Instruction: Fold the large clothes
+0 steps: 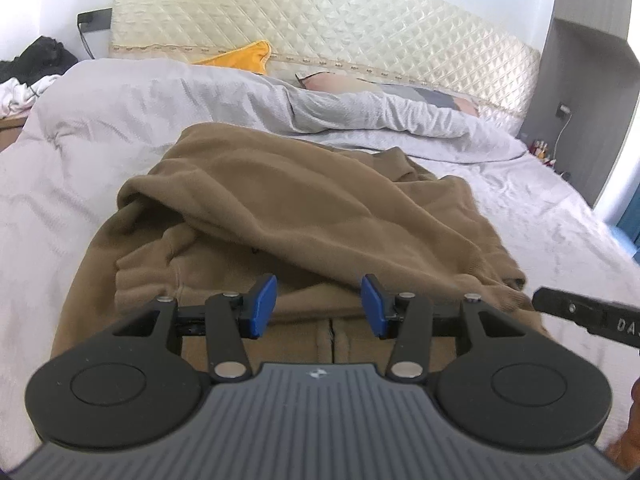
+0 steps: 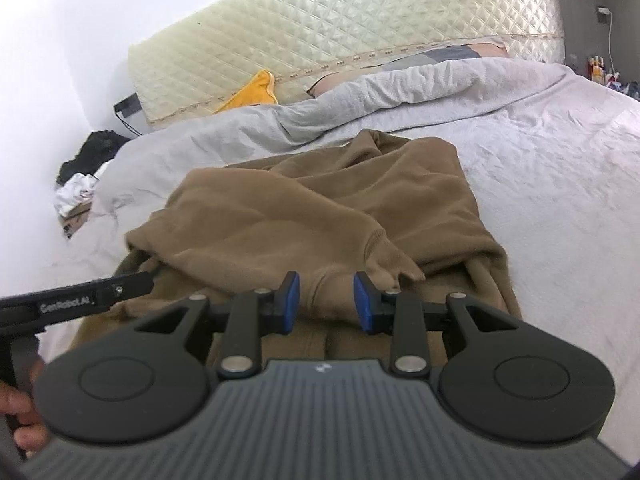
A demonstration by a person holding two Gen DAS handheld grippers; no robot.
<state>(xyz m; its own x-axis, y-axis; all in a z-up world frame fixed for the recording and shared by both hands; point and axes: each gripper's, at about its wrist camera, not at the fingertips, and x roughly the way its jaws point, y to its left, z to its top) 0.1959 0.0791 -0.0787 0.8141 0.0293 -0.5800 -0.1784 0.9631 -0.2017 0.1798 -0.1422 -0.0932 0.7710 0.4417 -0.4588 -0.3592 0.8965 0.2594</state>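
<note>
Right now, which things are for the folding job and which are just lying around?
For the job: brown garment, left gripper, right gripper, both open and empty.

Just lying about: yellow cloth, patterned pillow, grey duvet, black and white clothes pile.

Pale grey wrinkled bedsheet [image 1: 100, 128] over bed; cream quilted padded headboard [image 1: 320, 28] behind; orange-yellow cloth [image 1: 244, 56] against headboard; patterned pillow [image 1: 440, 96] partly under grey cover; black and white clothes heap [image 2: 86, 168] beside bed
</note>
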